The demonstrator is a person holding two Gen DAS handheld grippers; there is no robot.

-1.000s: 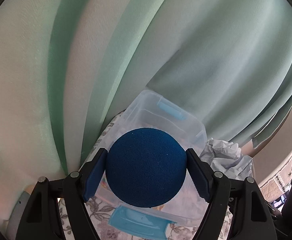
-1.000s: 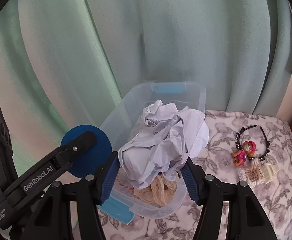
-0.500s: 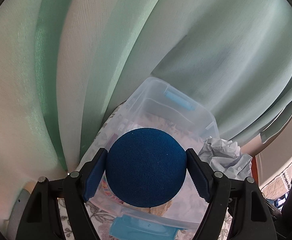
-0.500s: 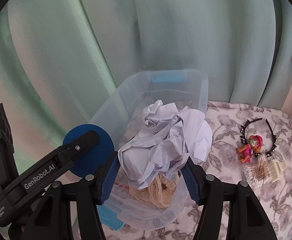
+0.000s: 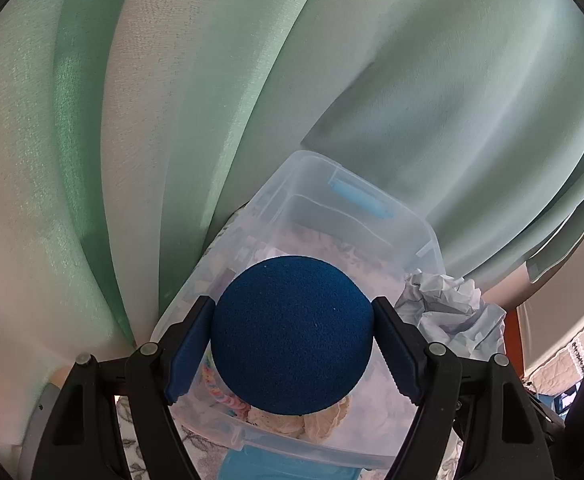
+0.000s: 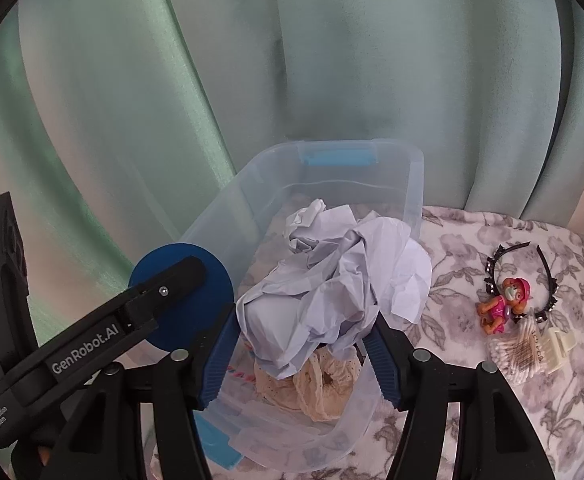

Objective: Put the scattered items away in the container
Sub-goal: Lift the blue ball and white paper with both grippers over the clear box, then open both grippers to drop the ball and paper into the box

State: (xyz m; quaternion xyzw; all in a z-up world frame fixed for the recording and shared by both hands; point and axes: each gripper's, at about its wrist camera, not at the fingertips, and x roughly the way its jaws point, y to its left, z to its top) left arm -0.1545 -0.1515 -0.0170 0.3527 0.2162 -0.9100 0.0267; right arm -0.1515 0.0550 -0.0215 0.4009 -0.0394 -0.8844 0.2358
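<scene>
My left gripper [image 5: 292, 304] is shut on a dark blue foam ball [image 5: 292, 336], held over the near end of a clear plastic bin [image 5: 307, 168] with blue latches. My right gripper [image 6: 303, 314] is shut on a wad of crumpled pale paper [image 6: 331, 272] above the same bin [image 6: 411, 184]. That paper [image 5: 447, 312] shows at the right of the left wrist view. The ball [image 6: 212, 280] sits left of the paper, over the bin's left wall. A cream lace cloth [image 6: 319, 388] and a colourful braided band [image 5: 220, 388] lie inside the bin.
The bin stands on a floral cloth [image 6: 471, 248] against pale green curtains [image 6: 331, 60]. To its right lie a pink toy figure [image 6: 503, 304], a black headband [image 6: 547, 276], a pack of cotton swabs [image 6: 515, 356] and a white clip [image 6: 559, 344].
Both views have drifted slightly, so more of the bin's inside shows. The ball and the paper stay gripped as before.
</scene>
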